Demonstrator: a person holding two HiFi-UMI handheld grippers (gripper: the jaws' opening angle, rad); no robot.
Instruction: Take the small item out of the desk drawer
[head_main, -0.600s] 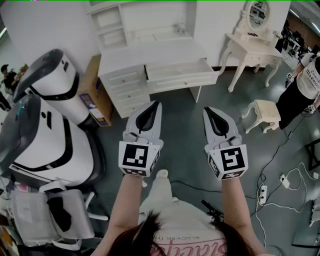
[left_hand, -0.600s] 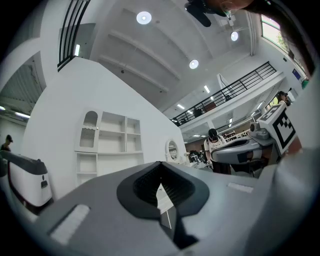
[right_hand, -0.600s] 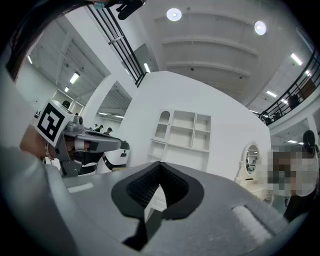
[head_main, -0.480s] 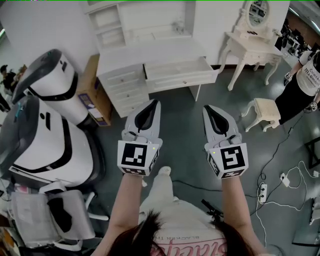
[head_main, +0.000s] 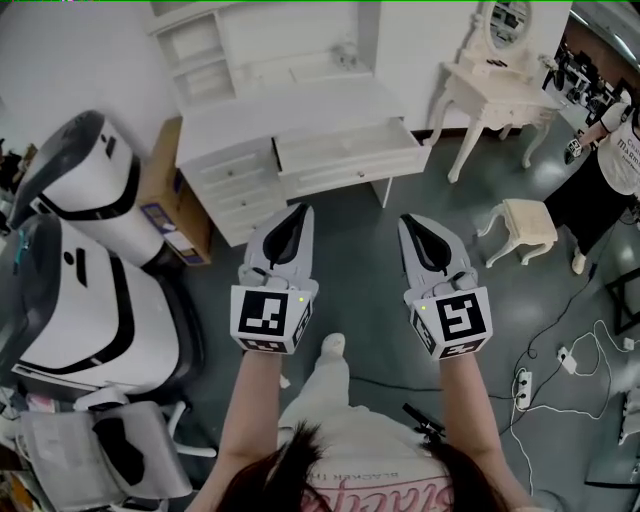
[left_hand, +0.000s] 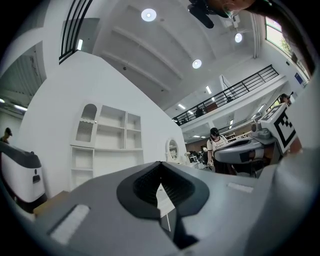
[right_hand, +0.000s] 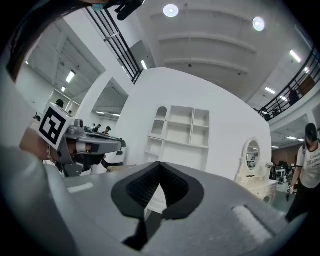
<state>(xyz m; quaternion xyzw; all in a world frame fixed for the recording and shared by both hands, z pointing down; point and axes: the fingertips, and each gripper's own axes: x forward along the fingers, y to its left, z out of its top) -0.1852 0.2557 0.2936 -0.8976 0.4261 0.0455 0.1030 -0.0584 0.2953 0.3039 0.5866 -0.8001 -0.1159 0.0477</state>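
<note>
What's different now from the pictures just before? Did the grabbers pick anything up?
Nothing was picked up. In the head view the white desk and its open drawer slid slightly left, so the person has probably turned or stepped. The left gripper and right gripper stay shut, empty, side by side.

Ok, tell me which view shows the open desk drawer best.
The head view: it looks down into the pulled-out drawer of the white desk. Both gripper views show only the shelf unit above; the drawer itself is out of sight there.
</note>
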